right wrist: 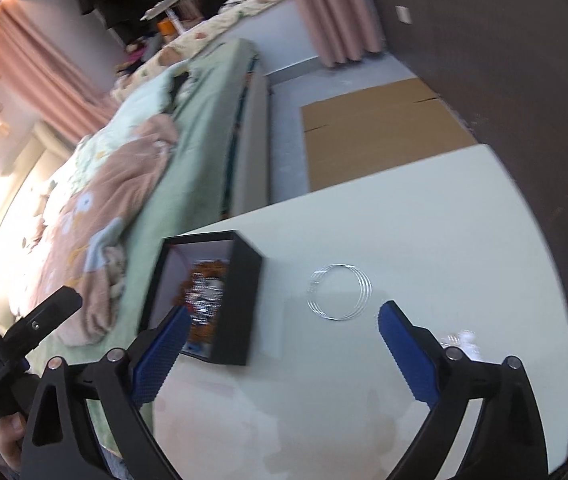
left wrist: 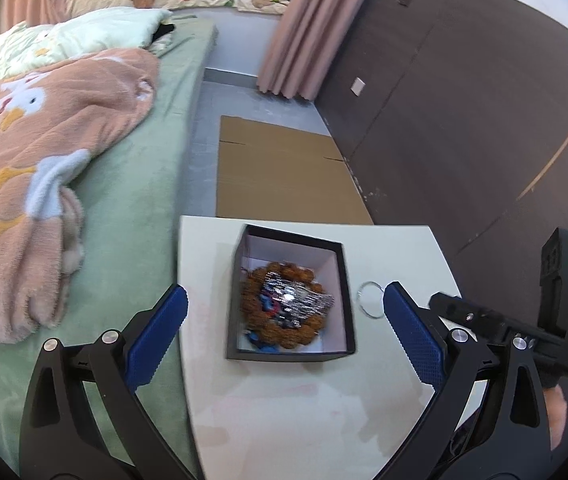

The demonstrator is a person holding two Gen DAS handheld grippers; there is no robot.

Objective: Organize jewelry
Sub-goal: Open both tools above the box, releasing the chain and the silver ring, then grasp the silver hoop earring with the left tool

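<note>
A black open box [left wrist: 346, 292] with a white lining stands on the white table [left wrist: 304, 408]. It holds a brown bead bracelet [left wrist: 308, 330] and silvery jewelry [left wrist: 304, 298]. A set of thin silver bangles [left wrist: 371, 300] lies on the table just right of the box. My left gripper [left wrist: 284, 320] is open and empty, above the box, its fingers either side. In the right wrist view the box [right wrist: 240, 304] is at left and the bangles [right wrist: 340, 292] lie ahead. My right gripper [right wrist: 282, 330] is open and empty just short of them.
A bed with a green sheet [left wrist: 136, 184] and a pink blanket [left wrist: 44, 168] runs along the table's left edge. Flat cardboard [left wrist: 284, 172] lies on the floor beyond the table. A dark wall [left wrist: 464, 100] is at right. A small pale object [right wrist: 464, 338] lies by my right finger.
</note>
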